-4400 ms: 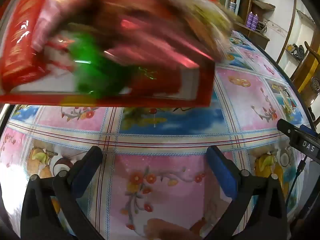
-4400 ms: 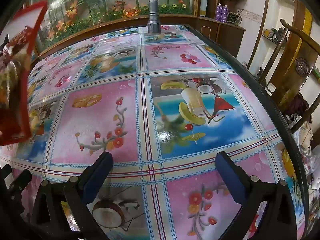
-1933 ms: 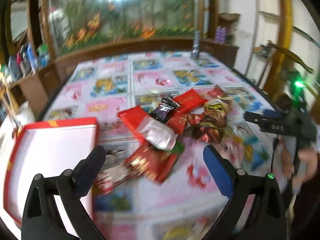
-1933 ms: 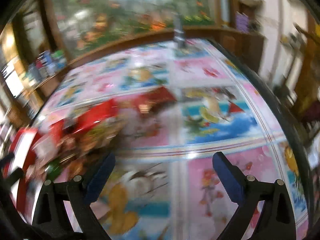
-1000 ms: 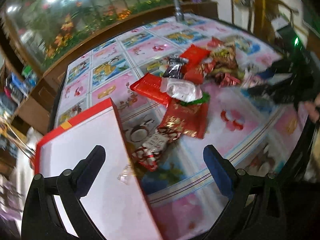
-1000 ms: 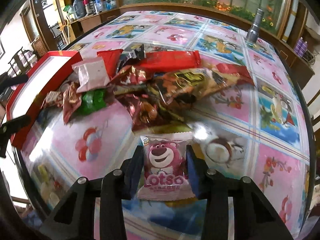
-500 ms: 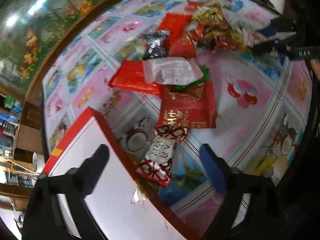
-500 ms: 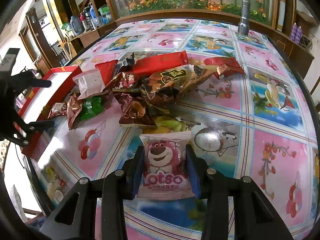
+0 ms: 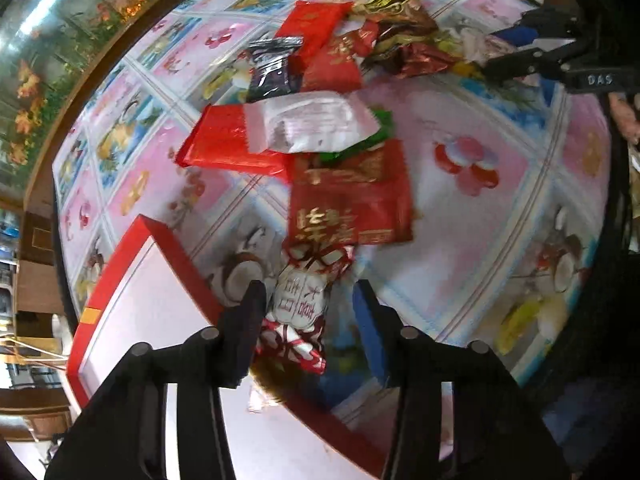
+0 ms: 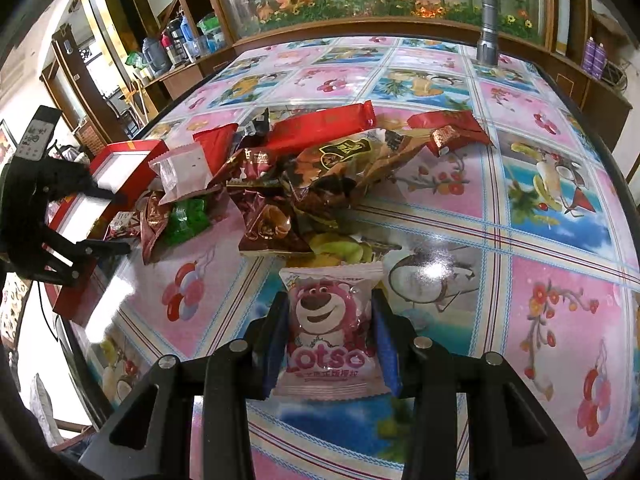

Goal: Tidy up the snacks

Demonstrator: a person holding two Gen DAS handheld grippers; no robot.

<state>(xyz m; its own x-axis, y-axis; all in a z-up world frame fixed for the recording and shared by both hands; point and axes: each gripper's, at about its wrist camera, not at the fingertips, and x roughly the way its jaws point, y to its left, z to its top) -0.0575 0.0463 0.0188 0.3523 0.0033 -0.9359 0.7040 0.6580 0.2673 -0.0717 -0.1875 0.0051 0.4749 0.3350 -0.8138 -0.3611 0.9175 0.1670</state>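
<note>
A heap of snack packets (image 9: 332, 120) lies on the flowered tablecloth, beside an open red box with a white inside (image 9: 176, 248). My left gripper (image 9: 308, 308) points down at the box's corner. Its jaws are closing, and a white-and-red sweet packet (image 9: 300, 304) lies between them. The left finger is at the packet's edge, while a gap shows at the blue right pad. My right gripper (image 10: 330, 332) is shut on a pink Lotso bear packet (image 10: 328, 320), just in front of the heap (image 10: 320, 168). The right wrist view shows the left gripper (image 10: 122, 222) over the red box (image 10: 120, 160).
A metal torch (image 10: 488, 28) stands at the table's far edge. Wooden cabinets and a glass case with flowers line the back. The table's dark rim (image 10: 624, 184) curves along the right. A hand (image 9: 628, 120) shows behind the right gripper (image 9: 496, 52).
My left gripper came down over the white-and-red packet and its jaws narrowed from wide open around it. The right gripper kept its hold on the Lotso packet, nearly still.
</note>
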